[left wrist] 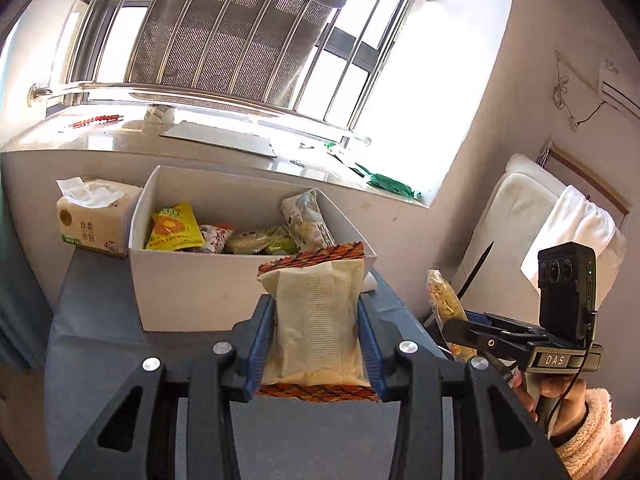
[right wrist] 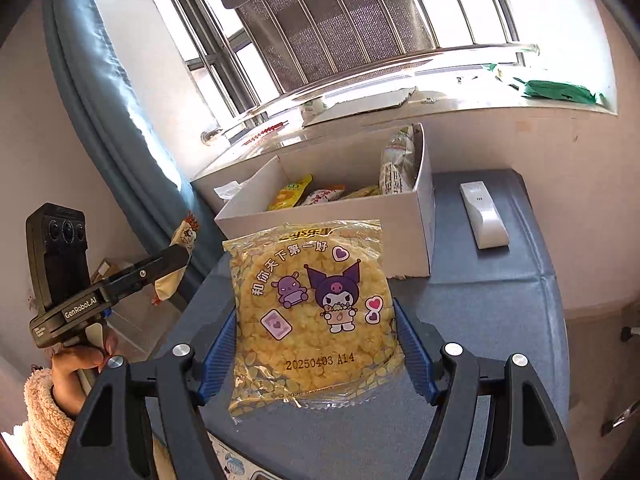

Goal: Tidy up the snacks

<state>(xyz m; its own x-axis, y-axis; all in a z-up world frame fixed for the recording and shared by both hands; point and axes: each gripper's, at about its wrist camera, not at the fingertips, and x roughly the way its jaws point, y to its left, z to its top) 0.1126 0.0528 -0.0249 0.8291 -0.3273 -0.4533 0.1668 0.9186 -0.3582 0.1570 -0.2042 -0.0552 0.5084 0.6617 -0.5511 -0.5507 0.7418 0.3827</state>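
My left gripper [left wrist: 316, 320] is shut on a cream snack packet with orange patterned ends [left wrist: 316, 316], held above the dark table just in front of the white box [left wrist: 192, 288]. The box holds several snack packets, among them a yellow one [left wrist: 174, 228]. My right gripper [right wrist: 314, 332] is shut on a clear round corn-cake packet with a cartoon print [right wrist: 312, 312], held in front of the same white box [right wrist: 400, 216]. The right gripper and its packet [left wrist: 448, 304] show at the right of the left wrist view; the left gripper [right wrist: 168, 264] shows at the left of the right wrist view.
A tissue pack [left wrist: 94, 216] stands left of the box. A white remote [right wrist: 484, 216] lies on the table [right wrist: 500, 300] right of the box. The windowsill [left wrist: 120, 140] runs behind, with green wrappers [left wrist: 384, 182]. A blue curtain [right wrist: 104, 92] hangs at left; white pillows [left wrist: 532, 216] lie at right.
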